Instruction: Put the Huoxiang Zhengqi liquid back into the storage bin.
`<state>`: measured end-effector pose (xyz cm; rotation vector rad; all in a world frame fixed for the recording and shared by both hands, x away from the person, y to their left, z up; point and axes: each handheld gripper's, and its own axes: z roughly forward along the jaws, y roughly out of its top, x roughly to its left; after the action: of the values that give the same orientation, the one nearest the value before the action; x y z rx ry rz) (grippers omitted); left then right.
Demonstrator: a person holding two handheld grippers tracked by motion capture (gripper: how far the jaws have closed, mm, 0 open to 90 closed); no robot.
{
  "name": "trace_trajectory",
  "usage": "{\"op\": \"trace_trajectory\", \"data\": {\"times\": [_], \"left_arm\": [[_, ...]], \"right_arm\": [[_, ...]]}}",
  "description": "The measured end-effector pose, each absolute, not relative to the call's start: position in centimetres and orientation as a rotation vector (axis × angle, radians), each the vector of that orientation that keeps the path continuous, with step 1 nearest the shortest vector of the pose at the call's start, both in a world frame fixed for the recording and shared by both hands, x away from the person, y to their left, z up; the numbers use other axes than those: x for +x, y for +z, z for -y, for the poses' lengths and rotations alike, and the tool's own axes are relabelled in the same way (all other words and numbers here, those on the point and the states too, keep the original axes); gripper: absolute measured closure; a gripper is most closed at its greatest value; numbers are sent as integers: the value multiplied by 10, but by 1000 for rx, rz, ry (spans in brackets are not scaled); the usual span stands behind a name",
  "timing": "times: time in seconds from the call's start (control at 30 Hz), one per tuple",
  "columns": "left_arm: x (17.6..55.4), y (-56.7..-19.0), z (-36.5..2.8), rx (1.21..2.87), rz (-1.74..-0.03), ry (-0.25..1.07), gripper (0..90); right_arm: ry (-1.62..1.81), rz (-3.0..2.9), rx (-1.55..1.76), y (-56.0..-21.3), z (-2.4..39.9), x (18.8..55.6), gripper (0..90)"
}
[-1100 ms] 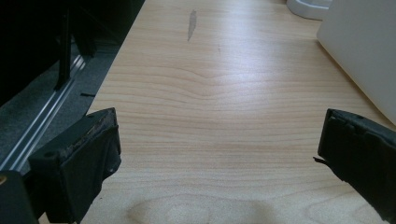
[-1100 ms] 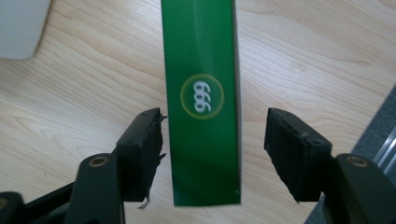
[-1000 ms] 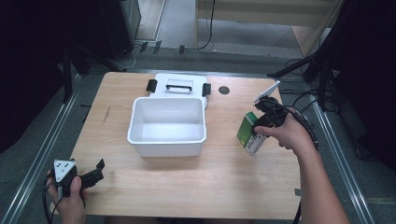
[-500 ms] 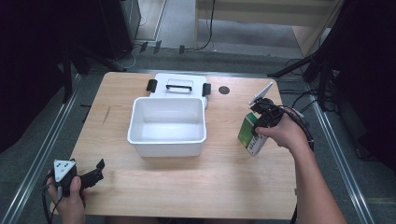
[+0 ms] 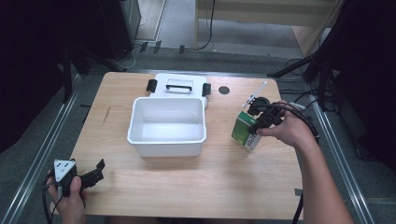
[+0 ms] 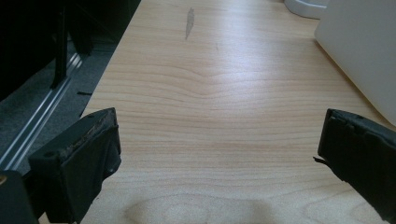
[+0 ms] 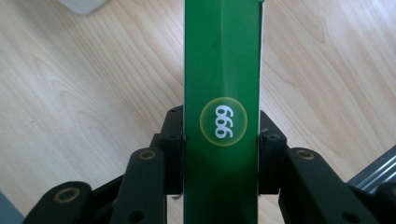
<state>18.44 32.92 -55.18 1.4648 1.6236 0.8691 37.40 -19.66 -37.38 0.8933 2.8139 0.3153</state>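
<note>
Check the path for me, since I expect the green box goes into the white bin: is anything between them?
Nothing visible. The green box, clamped in the right hand-held gripper, sits right of the white bin with bare table between; the bin looks empty.

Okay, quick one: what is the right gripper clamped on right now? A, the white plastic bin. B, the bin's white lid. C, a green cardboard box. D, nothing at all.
C: in the right gripper view, the right gripper has both black jaws pressed against the sides of the green cardboard box.

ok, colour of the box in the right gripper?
Green box; clearest in the right gripper view.
</note>
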Motion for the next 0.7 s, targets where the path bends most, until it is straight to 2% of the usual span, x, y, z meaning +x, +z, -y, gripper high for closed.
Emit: {"op": "trace_trajectory", "data": {"times": [0.7], "left_arm": [[185,-552,-330,1468,-1617,861,0]], "right_arm": [[444,-2798,702,-310,166,354,644]]}}
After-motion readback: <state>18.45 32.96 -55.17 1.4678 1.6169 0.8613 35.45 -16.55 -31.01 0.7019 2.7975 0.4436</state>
